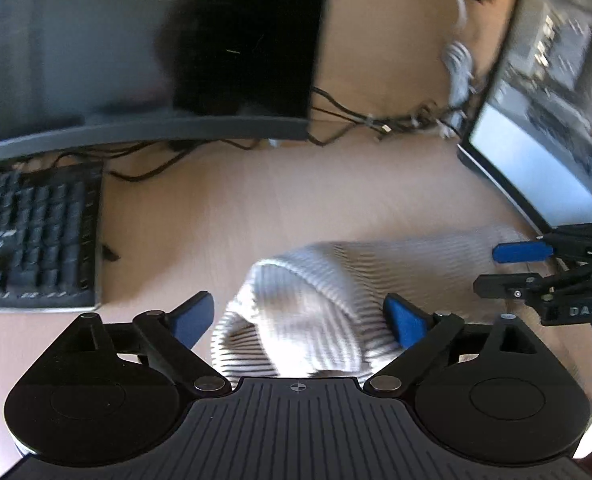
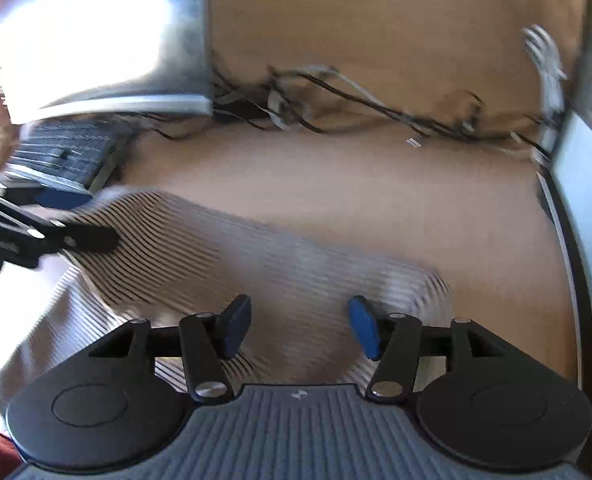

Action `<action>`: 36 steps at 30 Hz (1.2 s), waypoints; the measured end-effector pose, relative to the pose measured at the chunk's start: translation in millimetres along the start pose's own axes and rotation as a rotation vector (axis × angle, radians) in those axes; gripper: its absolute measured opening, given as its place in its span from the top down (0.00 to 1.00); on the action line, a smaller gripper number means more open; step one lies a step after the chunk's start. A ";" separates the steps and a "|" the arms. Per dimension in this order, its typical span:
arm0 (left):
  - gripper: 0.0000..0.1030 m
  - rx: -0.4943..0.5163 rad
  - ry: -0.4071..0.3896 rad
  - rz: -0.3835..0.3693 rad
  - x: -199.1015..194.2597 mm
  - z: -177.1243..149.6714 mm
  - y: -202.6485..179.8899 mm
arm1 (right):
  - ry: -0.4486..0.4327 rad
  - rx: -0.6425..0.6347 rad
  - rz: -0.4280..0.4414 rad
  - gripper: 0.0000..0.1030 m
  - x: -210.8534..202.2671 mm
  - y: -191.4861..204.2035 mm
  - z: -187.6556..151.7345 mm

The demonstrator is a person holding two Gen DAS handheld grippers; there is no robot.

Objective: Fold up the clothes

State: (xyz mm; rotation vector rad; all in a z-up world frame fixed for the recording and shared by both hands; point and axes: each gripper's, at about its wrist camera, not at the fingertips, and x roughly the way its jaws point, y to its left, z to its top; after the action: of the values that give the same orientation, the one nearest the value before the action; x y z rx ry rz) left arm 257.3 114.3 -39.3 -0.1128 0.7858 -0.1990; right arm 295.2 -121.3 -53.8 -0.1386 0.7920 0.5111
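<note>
Two handheld grippers hover over a striped garment on a cluttered wooden desk.

The left gripper point(image 1: 298, 316) stands with jaws spread wide, a bunched fold of the white, thin-striped garment point(image 1: 316, 300) rising between its blue pads without being pinched. The right gripper point(image 2: 300, 330) is also apart, jaws partly spread above the cloth, clasping nothing. The garment lies at the desk's point(image 1: 256, 200) near edge, between a keyboard point(image 1: 36, 236) and a laptop point(image 1: 556, 120); tangled cables point(image 2: 336, 96) run along the far edge.
</note>
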 end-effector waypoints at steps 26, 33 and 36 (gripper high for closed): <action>0.38 -0.304 0.180 -0.215 29.2 -2.5 31.9 | 0.020 0.441 -0.058 0.59 -14.4 -64.1 -37.9; 0.55 -0.234 0.096 -0.213 56.7 35.9 23.0 | -0.014 0.387 -0.085 0.77 17.4 -77.8 -17.8; 0.55 -0.195 0.038 -0.197 57.6 60.7 15.7 | -0.073 0.366 -0.102 0.78 14.9 -86.4 6.1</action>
State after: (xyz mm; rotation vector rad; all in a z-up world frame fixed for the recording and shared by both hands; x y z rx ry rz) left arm 342.3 118.6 -39.2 -0.3727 0.8307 -0.3111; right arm 350.1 -188.8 -66.1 0.1764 0.7902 0.2669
